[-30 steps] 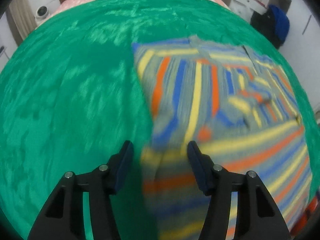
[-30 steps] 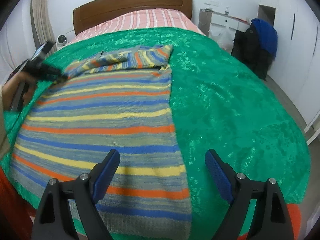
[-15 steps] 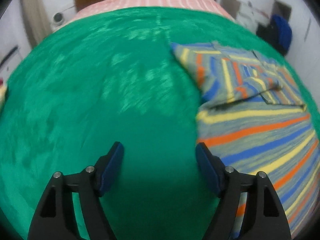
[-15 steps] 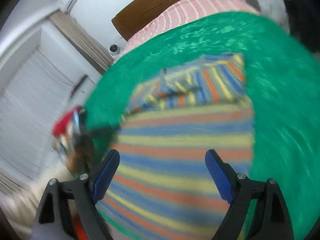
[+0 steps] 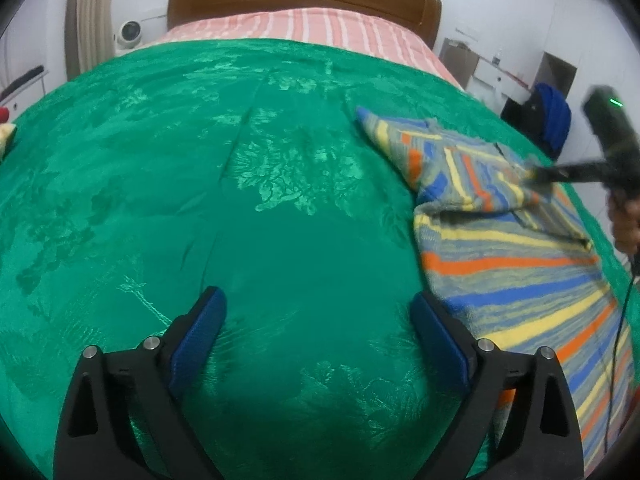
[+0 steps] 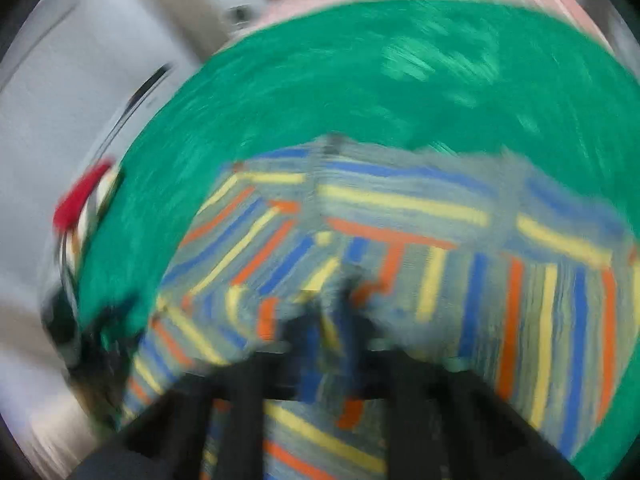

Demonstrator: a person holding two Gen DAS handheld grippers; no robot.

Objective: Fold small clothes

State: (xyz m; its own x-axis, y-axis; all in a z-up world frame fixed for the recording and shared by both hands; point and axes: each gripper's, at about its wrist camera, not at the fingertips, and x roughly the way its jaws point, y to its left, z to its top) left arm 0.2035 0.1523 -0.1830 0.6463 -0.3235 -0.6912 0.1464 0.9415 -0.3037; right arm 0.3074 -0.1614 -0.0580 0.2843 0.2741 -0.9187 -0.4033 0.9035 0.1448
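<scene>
The striped knitted sweater in grey, blue, yellow and orange (image 5: 516, 264) lies toward the right edge of the green patterned bedspread (image 5: 200, 184). The left gripper (image 5: 320, 332) hangs spread apart over bare bedspread, the sweater just beside its right finger. The right gripper (image 6: 332, 344) appears pinched on a sweater fold, though blurred.

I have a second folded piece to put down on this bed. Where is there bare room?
The widest free patch is the green bedspread, bordered by the striped sweater on the right, the pink striped sheet at the head, and the open left gripper nearest. It is crowded on the right, where the right gripper meets the sweater.
</scene>
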